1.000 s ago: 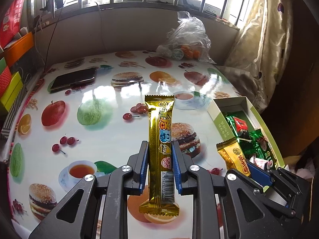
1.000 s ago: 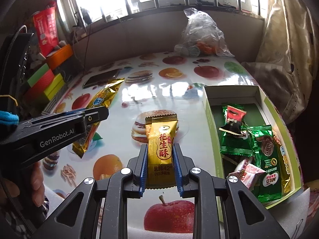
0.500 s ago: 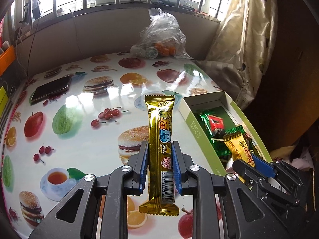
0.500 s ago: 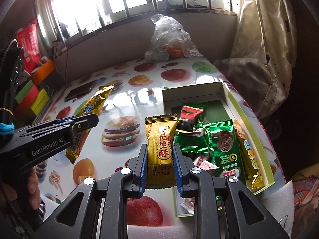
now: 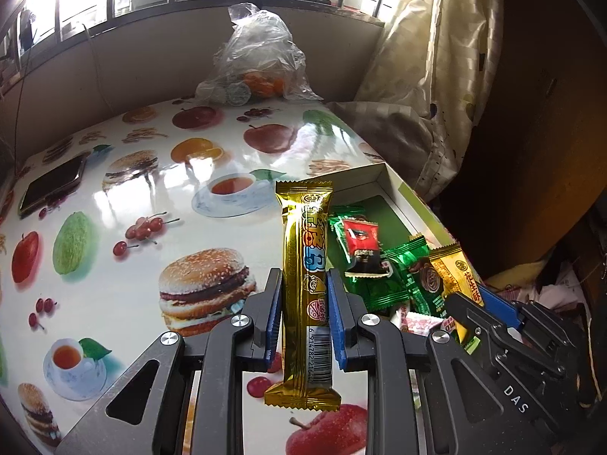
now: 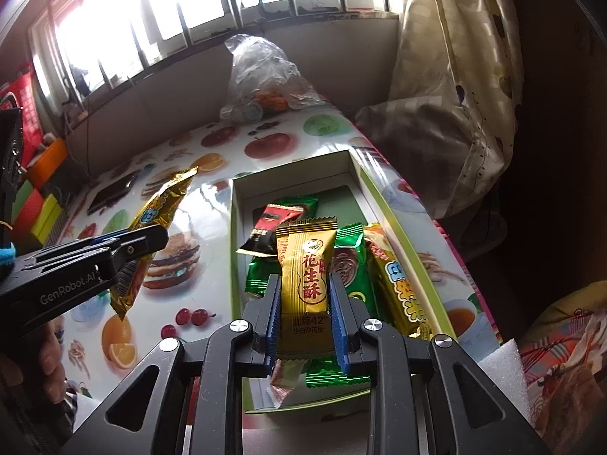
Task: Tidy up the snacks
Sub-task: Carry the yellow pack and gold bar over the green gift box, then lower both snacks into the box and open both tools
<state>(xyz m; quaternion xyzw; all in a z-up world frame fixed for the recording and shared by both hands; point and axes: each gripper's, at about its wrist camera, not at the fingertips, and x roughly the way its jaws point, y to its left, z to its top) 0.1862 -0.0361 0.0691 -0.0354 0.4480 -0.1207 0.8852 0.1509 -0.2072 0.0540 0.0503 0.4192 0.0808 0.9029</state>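
Right wrist view has the right gripper [image 6: 305, 299] clamped on a short gold candy packet [image 6: 305, 276], hanging over the open box [image 6: 402, 227] where green, red and gold snacks already lie. Over in the left wrist view, the left gripper [image 5: 305, 311] squeezes a long gold snack bar [image 5: 307, 276] above the table [image 5: 114, 295], just beside the box's near wall. Delivery step, by the look of it: next, each load needs lowering into the box before the jaws let go.

Snack box [image 6: 383, 204] on table's [image 5: 114, 265] right edge, plastic bag [image 5: 258, 60] behind, phone [image 5: 53, 185] far left
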